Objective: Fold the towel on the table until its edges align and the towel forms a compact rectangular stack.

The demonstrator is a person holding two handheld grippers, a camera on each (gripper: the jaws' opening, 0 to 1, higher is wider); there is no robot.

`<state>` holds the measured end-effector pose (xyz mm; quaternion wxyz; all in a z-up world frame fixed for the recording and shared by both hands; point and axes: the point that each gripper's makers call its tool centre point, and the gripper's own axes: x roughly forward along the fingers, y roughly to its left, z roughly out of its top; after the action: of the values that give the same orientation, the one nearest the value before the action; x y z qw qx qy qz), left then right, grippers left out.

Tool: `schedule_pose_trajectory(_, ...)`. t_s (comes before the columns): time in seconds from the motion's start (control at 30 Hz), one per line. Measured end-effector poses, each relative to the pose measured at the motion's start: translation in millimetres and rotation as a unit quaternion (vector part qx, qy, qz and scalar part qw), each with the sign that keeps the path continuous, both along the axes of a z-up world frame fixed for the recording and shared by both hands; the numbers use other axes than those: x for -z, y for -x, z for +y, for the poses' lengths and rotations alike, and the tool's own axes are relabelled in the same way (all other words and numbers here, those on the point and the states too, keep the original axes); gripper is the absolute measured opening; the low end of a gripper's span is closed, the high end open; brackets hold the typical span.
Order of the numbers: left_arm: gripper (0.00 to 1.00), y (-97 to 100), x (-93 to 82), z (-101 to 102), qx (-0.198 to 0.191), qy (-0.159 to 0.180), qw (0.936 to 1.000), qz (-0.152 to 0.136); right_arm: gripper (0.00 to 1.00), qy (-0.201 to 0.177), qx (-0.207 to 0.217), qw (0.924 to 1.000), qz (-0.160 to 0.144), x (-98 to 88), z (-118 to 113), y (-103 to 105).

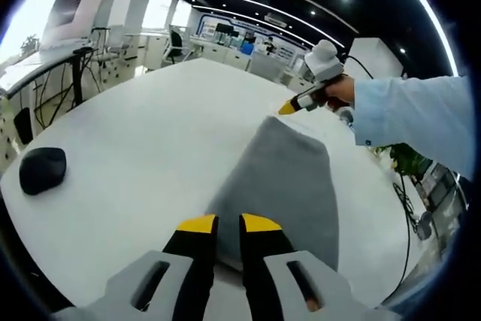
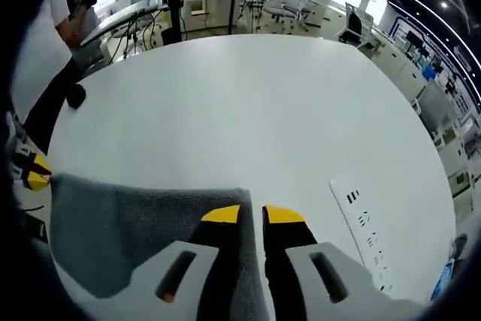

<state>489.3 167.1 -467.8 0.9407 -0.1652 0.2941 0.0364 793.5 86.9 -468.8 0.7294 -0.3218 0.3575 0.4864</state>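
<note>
Lengthwise, the grey towel [image 1: 282, 193] on the white desk [image 1: 143, 148] stretches between the left hand-held gripper [image 1: 228, 221] and right hand-held gripper [image 2: 251, 214], both narrowly parted.

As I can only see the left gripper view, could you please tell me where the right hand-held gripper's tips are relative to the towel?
Observer: In the right gripper view, the right hand-held gripper has its tips over a corner of the grey towel.
Operator: Is anything lying beyond that corner?
Observer: Yes, a white power strip lies on the table, apart from the towel.
Operator: Is it gripping the fabric?
Observer: I cannot tell; its jaws show a narrow gap.
</note>
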Motion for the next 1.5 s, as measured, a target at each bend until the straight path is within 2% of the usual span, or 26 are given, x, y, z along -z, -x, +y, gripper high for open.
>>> schedule_pose_trajectory(0.1, 0.12, 0.0, 0.5, -5.4, 0.007, 0.000, 1.0000, 0.002, 0.09, -0.003, -0.001, 1.0000, 0.007, 1.2, -1.7, 8.3)
schedule_pose_trajectory(0.47, 0.13, 4.2, 16.6, -12.0, 0.023, 0.007, 0.9994, 0.025, 0.09, 0.010, -0.002, 0.9996, 0.026, 24.7, -7.0, 10.6)
schedule_pose_trajectory(0.8, 0.14, -5.2, 7.7, -9.0, 0.027, 0.005, 0.9995, 0.017, 0.09, 0.004, 0.003, 0.9996, 0.028, 21.1, -18.5, 19.0)
schedule_pose_trajectory(0.87, 0.14, -5.9, 6.8, -8.5, 0.027, 0.006, 0.9995, 0.015, 0.09, 0.001, 0.003, 0.9995, 0.030, 23.3, -18.1, 14.8)
schedule_pose_trajectory(0.9, 0.14, -6.6, 6.4, -8.2, 0.027, 0.007, 0.9995, 0.015, 0.09, -0.001, 0.002, 0.9995, 0.030, 19.7, -20.5, 25.1)
schedule_pose_trajectory(1.03, 0.15, -8.7, 4.6, -7.4, 0.031, 0.006, 0.9994, 0.012, 0.10, -0.005, 0.003, 0.9995, 0.031, 19.9, -19.1, 20.8)
schedule_pose_trajectory(1.1, 0.15, -8.8, 2.9, -7.5, 0.032, 0.007, 0.9994, 0.009, 0.11, -0.009, 0.004, 0.9994, 0.032, 14.6, -20.7, 30.7)
schedule_pose_trajectory(1.17, 0.17, -8.5, 1.2, -7.6, 0.035, 0.012, 0.9993, 0.006, 0.12, -0.017, 0.005, 0.9993, 0.034, 10.3, -19.6, 30.5)
schedule_pose_trajectory(1.3, 0.18, -10.2, -1.1, -9.4, 0.041, 0.025, 0.9989, 0.001, 0.13, -0.027, 0.002, 0.9990, 0.036, 6.1, -20.6, 43.6)
schedule_pose_trajectory(1.5, 0.19, -11.0, -6.7, -6.5, 0.044, 0.025, 0.9987, -0.003, 0.15, -0.038, 0.006, 0.9985, 0.039, 5.6, -22.3, 44.7)
